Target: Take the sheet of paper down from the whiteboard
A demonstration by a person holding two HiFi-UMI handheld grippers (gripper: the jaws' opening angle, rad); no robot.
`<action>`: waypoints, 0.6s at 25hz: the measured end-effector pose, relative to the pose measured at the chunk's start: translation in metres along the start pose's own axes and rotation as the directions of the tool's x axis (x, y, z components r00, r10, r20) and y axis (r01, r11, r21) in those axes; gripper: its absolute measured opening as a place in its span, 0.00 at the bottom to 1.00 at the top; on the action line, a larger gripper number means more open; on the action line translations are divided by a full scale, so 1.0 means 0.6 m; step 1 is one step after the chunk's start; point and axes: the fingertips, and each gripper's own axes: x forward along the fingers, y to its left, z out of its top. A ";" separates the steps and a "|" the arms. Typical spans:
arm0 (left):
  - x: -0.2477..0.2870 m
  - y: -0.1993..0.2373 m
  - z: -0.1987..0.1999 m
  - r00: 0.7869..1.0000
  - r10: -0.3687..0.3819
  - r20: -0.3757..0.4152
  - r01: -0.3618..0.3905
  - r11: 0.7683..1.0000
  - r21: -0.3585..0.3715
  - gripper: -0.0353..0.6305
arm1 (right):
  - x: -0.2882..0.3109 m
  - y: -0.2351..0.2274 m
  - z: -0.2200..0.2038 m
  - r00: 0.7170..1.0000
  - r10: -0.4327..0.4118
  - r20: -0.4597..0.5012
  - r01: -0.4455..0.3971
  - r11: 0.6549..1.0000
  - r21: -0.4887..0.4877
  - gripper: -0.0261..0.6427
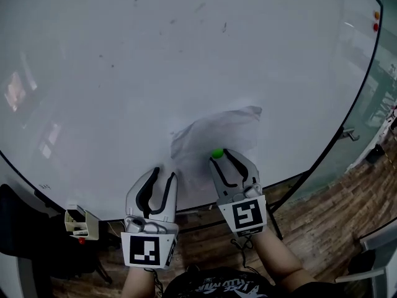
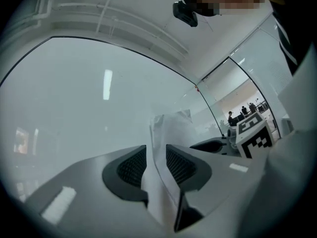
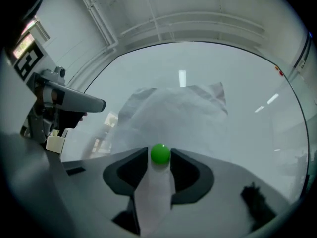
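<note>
Observed from the room: the sheet of paper (image 1: pixel 214 135) lies crumpled and bulging against the lower right part of the whiteboard (image 1: pixel 155 61). Its bottom edge hangs down to both tools.

The left tool (image 1: pixel 164 174) stands released. A fold of the sheet runs through the gap, but the pads do not press on it. The right tool (image 1: pixel 220 158) is likewise released. A strip of the sheet lies in its gap, and a green ball magnet (image 1: pixel 216 153) sits right at its tips.

Assessment: the task is at the detaching step and is not finished. The sheet is up at the board and neither tool grips it. The green magnet seems to be the only fastening left. The next move probably calls for one tool to clench on the paper's edge while the other takes the magnet off, pulling gently so the sheet does not tear.

Not determinable:
- Whether the magnet pins the paper to the board or merely rests at the tips.
- Whether anything holds the upper corners; no fastening shows there.
- What the small boxy item (image 1: pixel 80 223) on the lower left frame is.
</note>
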 end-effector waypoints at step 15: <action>0.082 -0.008 0.033 0.999 -0.022 0.028 0.022 0.999 0.025 0.25 | 0.002 -0.002 0.006 0.998 -0.053 0.019 0.054 0.998 -0.035 0.25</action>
